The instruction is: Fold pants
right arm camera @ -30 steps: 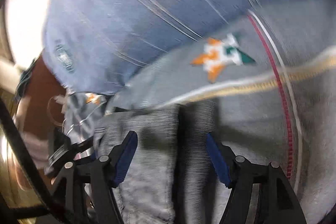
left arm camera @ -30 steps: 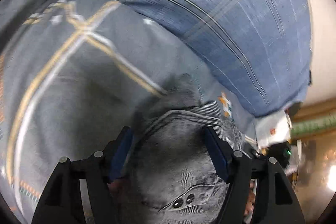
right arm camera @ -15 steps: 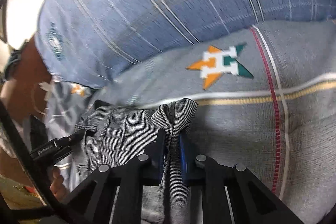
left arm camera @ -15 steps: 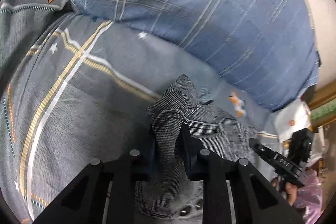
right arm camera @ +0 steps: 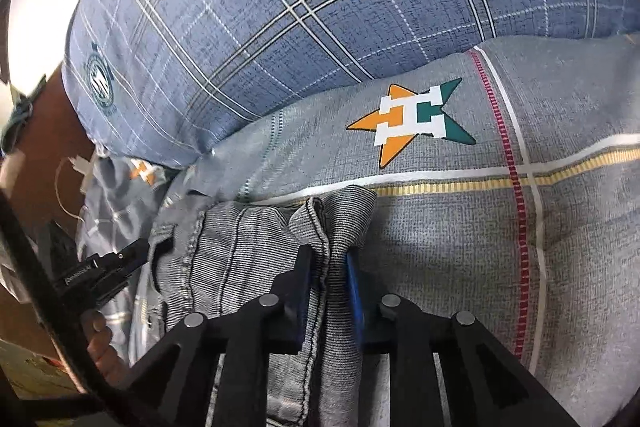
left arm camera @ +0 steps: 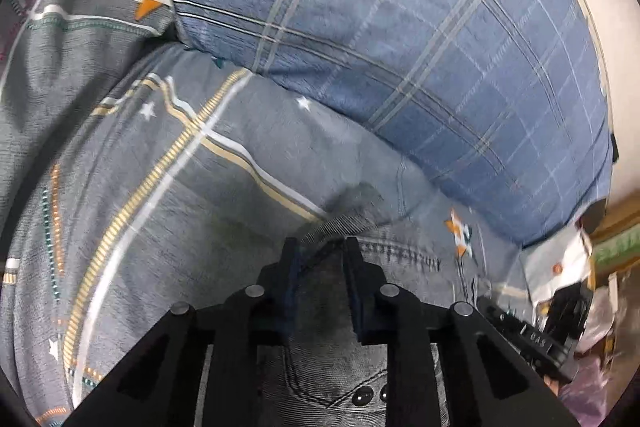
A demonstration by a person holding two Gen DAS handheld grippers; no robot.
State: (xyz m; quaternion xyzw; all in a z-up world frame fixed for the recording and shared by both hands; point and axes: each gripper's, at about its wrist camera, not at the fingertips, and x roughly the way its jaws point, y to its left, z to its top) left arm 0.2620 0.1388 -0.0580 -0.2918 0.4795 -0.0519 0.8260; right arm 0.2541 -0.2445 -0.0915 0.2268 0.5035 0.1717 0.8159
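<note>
Pinching a bunched fold of the grey denim pants (left arm camera: 320,379) at six o'clock in its own view, the left gripper (left arm camera: 320,247) was clenched on the cloth, where a second earlier its jaws had stood wide apart on either side of the fabric. The pants lay on the grey patterned bedsheet (left arm camera: 168,227), with the blue plaid pillow (left arm camera: 420,47) rising at twelve to two o'clock.

To the right, the right gripper (right arm camera: 326,259) had likewise closed from wide open and gripped a seamed edge of the pants (right arm camera: 248,251) at six o'clock, the star print (right arm camera: 412,119) of the bedsheet (right arm camera: 460,247) at one o'clock beyond it.

With both edges now seized, the garment was likely ready to be lifted or carried over for a fold.
</note>
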